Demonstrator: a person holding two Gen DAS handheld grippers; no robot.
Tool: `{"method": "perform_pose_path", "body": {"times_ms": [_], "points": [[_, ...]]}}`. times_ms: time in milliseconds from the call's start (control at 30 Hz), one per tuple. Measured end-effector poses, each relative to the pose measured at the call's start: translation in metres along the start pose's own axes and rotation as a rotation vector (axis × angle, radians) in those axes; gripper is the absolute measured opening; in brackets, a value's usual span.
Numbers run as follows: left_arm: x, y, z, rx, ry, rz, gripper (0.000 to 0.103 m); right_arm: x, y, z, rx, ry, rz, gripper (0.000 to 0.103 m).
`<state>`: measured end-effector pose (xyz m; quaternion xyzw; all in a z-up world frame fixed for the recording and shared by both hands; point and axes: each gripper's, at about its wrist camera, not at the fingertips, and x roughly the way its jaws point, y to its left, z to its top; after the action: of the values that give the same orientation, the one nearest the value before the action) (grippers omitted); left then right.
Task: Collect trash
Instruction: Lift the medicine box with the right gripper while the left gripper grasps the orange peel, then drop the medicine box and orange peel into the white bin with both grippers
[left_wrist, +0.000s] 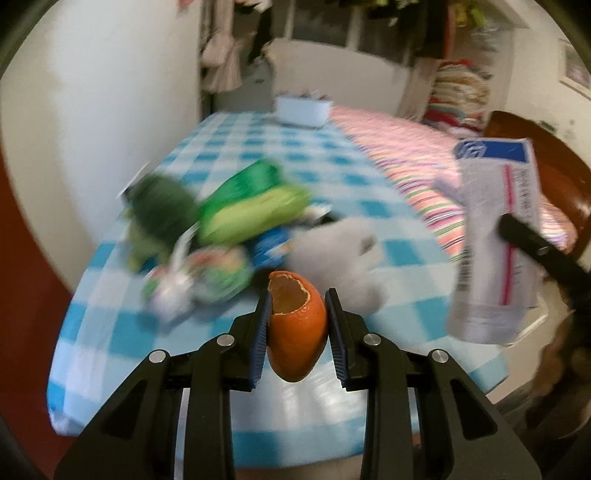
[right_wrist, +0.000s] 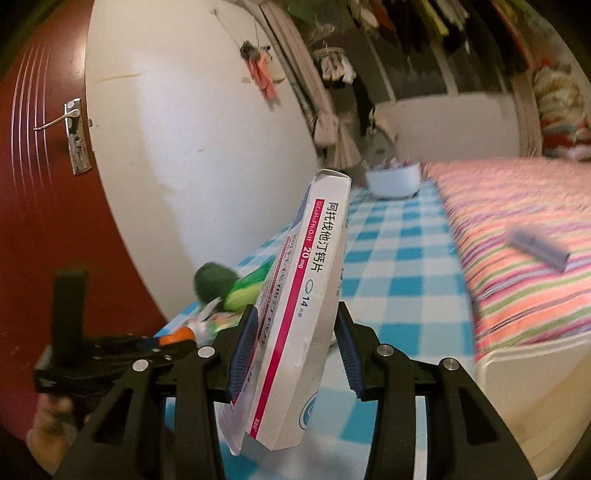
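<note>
The left tongs (left_wrist: 297, 325) are holding one orange peel (left_wrist: 297, 332), a hollow half shell, between the two blue pads, which are closing against its sides; the peel is hanging above the near edge of the bench (left_wrist: 369, 192) with the blue checked cloth. The right tongs (right_wrist: 295, 343) are gripping one white medicine box (right_wrist: 303, 314) with a pink stripe, tilted, its upper end leaning to the right, in the air over the bench. On the bench one heap of trash (left_wrist: 221, 221) is lying: green wrappers, one blue packet and crumpled paper, too blurred for counting exactly. One white tub (left_wrist: 302, 110) is standing at the far end, beside the striped bed (left_wrist: 424, 155).
</note>
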<state>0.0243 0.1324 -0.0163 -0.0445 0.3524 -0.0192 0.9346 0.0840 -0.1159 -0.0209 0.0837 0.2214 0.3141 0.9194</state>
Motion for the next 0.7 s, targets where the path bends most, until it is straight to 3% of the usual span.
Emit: {"method": "perform_pose_path", "body": {"times_ms": [333, 500, 700], "points": [[-0.012, -0.107, 0.065, 0.144, -0.129, -0.233, 0.029, -0.048, -0.047, 0.005, 0.030, -0.120, -0.228, 0.041], [-0.002, -0.138, 0.058, 0.188, -0.126, -0.324, 0.029, -0.065, -0.064, 0.002, -0.007, -0.167, -0.380, 0.041], [0.011, -0.161, 0.051, 0.227, -0.097, -0.355, 0.029, -0.072, -0.078, -0.018, -0.061, -0.176, -0.508, 0.042]]}}
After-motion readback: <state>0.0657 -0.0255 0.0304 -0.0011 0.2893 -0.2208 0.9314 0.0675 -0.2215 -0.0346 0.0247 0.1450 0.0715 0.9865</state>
